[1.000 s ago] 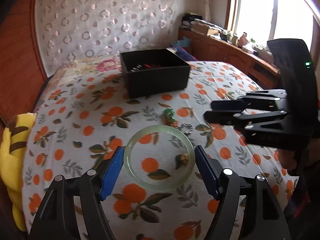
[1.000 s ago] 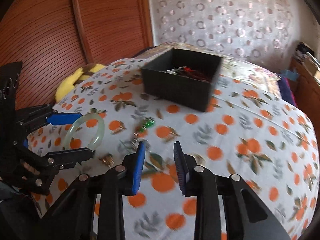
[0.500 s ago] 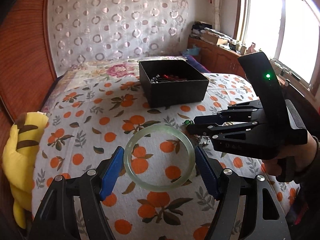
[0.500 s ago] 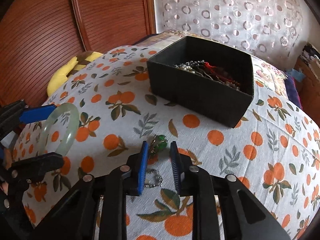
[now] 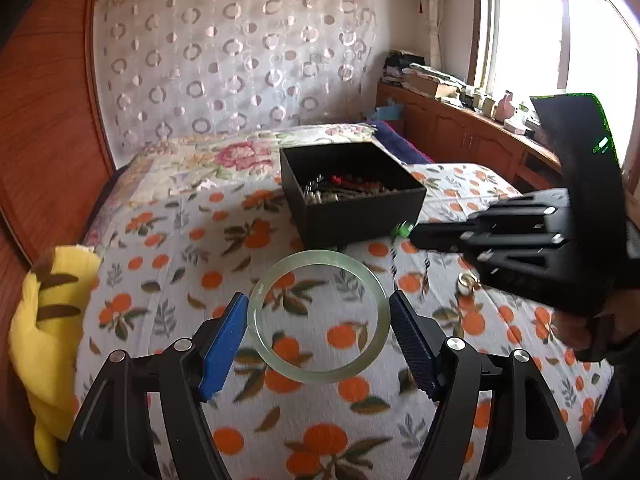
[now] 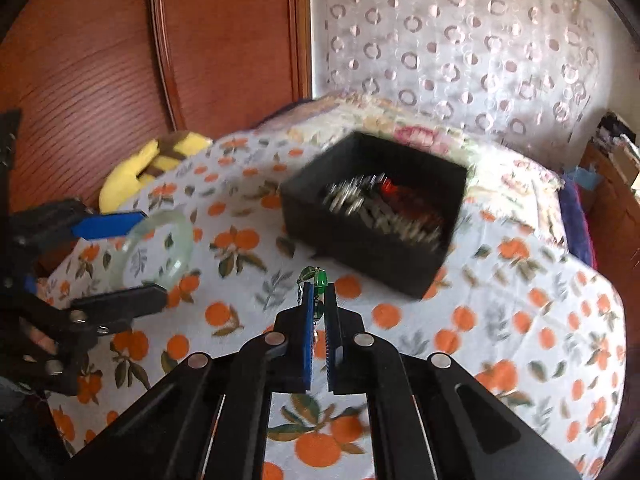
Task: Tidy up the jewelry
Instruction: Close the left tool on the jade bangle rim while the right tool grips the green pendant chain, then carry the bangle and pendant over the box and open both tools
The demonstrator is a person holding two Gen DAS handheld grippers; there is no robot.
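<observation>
Bangle and green pendant both held above the bedspread

Bangle [image 5: 319, 316], pale green and translucent, sits between the blue pads of the left gripper [image 5: 319, 338], whose jaws are spread wide and press on its outer rim from either side. From the right wrist view the same ring [image 6: 154, 246] shows tilted, clamped between a blue pad above and a black finger below.

The right gripper [image 6: 319, 310] has its jaws drawn narrow, nipping a small green pendant [image 6: 319, 278] on a thin chain; the bead pokes out past the fingertips. The left wrist view catches a green glint [image 5: 403, 231] at that gripper's tip, close to the near corner of the black box [image 5: 356, 222].

The box stands open on the orange-print bedspread [image 5: 168, 280] and holds a tangle of silvery beads and red pieces [image 6: 384, 204], blurred in the right wrist view. A small gold-toned trinket [image 5: 467, 281] lies on the cloth near the right gripper. A yellow plush toy [image 5: 44, 320] with brown stripes rests at the bed's left edge, against the wooden wall panel [image 6: 100, 60].
</observation>
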